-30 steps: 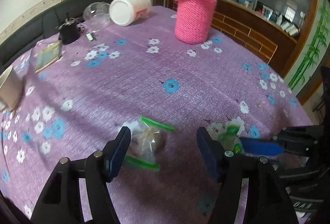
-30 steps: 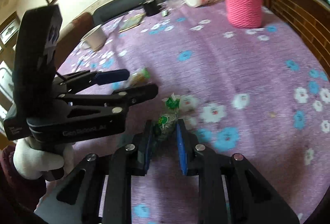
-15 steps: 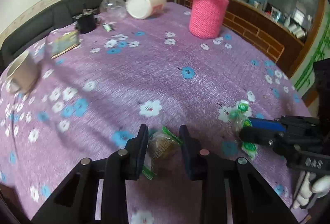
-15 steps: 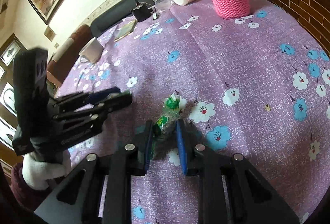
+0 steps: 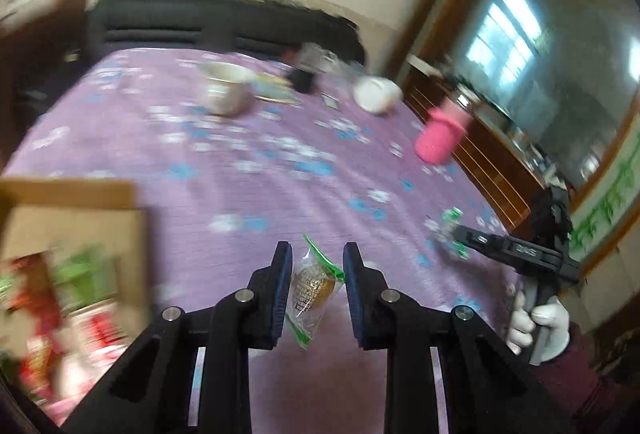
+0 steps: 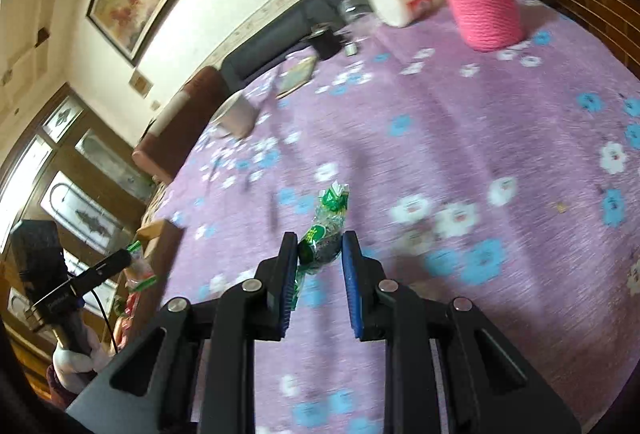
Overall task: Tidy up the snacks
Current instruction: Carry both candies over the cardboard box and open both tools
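Change, left side: half a second ago my left gripper (image 5: 314, 276) sat low over the purple flowered tablecloth (image 5: 248, 194) with the brown snack packet (image 5: 310, 288) pinched near the cloth; now it is raised and swung left, and a cardboard box (image 5: 76, 222) has come into its view.
Change, right side: my right gripper (image 6: 320, 260) has hardly shifted, and the green snack packet (image 6: 326, 230) sits between its pads as before.
Left gripper: clamped on the brown snack packet, which hangs tilted between the blue pads, clear of the cloth, its green-edged ends sticking out above and below.
Right gripper: closed against the green snack packet at its lower end; the rest of the packet pokes forward past the fingertips. I cannot tell whether it is lifted or resting on the cloth.
Box as landmark: the brown snack packet is to the right of the cardboard box, near its right wall, not over the opening.
Box contents: red, green and white wrappers, too smeared to name.
Hard to read: the left wrist view is motion-blurred; the cup (image 5: 226, 92) and pink knitted bottle cover (image 5: 438, 140) beyond the box are soft shapes. The box is cut off by the left frame edge.
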Action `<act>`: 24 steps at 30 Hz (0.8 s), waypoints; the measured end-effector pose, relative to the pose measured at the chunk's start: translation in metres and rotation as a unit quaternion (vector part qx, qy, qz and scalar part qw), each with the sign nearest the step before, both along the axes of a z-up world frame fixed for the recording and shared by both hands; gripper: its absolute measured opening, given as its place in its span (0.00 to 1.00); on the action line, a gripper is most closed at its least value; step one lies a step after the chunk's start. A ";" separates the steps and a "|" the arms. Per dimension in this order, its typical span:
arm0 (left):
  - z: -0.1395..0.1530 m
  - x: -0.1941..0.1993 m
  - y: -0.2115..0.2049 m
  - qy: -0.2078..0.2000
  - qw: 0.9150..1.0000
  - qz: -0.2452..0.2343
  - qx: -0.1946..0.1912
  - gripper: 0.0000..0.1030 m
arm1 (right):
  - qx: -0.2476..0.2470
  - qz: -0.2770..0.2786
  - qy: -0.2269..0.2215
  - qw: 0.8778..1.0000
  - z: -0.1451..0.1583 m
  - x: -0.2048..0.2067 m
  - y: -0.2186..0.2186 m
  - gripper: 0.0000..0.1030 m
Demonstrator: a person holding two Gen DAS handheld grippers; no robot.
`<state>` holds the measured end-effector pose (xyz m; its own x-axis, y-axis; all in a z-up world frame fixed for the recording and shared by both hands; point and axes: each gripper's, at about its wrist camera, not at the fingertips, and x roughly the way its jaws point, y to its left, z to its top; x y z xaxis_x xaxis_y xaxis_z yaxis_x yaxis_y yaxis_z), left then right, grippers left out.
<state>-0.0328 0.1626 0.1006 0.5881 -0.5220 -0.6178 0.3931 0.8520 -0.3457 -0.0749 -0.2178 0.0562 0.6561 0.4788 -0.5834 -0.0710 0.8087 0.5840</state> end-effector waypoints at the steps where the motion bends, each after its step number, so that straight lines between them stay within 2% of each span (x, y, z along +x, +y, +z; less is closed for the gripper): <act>1: 0.002 -0.002 0.016 -0.004 1.000 0.018 0.004 0.25 | 0.001 0.010 -0.001 1.000 0.003 -0.001 0.010 0.23; 5: -0.002 -0.004 0.092 0.007 0.995 0.094 -0.019 0.25 | -0.002 0.076 -0.002 0.997 0.023 0.003 0.076 0.23; 8: -0.013 -0.001 0.127 0.019 0.991 0.133 -0.023 0.24 | -0.020 0.119 -0.002 0.993 0.030 0.009 0.126 0.24; 11: -0.024 0.004 0.145 0.031 0.986 0.164 -0.021 0.25 | -0.034 0.161 0.003 0.986 0.031 0.016 0.182 0.24; 13: -0.028 0.000 0.153 0.036 0.984 0.168 -0.042 0.32 | -0.037 0.185 0.008 0.982 0.029 0.022 0.215 0.24; 15: -0.027 -0.011 0.159 0.025 0.984 0.164 -0.060 0.54 | -0.035 0.201 0.014 0.979 0.027 0.028 0.239 0.24; 17: -0.023 -0.022 0.160 0.008 0.984 0.163 -0.063 0.60 | -0.037 0.216 0.019 0.976 0.028 0.037 0.265 0.24; 19: -0.019 -0.030 0.162 -0.002 0.984 0.167 -0.068 0.61 | -0.044 0.234 0.019 0.971 0.028 0.044 0.288 0.24; 21: -0.017 -0.037 0.167 -0.011 0.981 0.174 -0.079 0.68 | -0.063 0.247 0.022 0.967 0.025 0.051 0.315 0.25; 23: -0.014 -0.045 0.169 -0.018 0.980 0.180 -0.086 0.72 | -0.063 0.255 0.022 0.965 0.021 0.058 0.330 0.28; 24: -0.013 -0.049 0.170 -0.023 0.979 0.182 -0.088 0.72 | -0.062 0.258 0.024 0.964 0.021 0.061 0.334 0.33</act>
<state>-0.0822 0.3328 0.0876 0.7802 -0.3693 -0.5049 0.0942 0.8673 -0.4889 -0.0134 0.1160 0.0769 0.3200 0.6588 -0.6808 -0.4571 0.7368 0.4982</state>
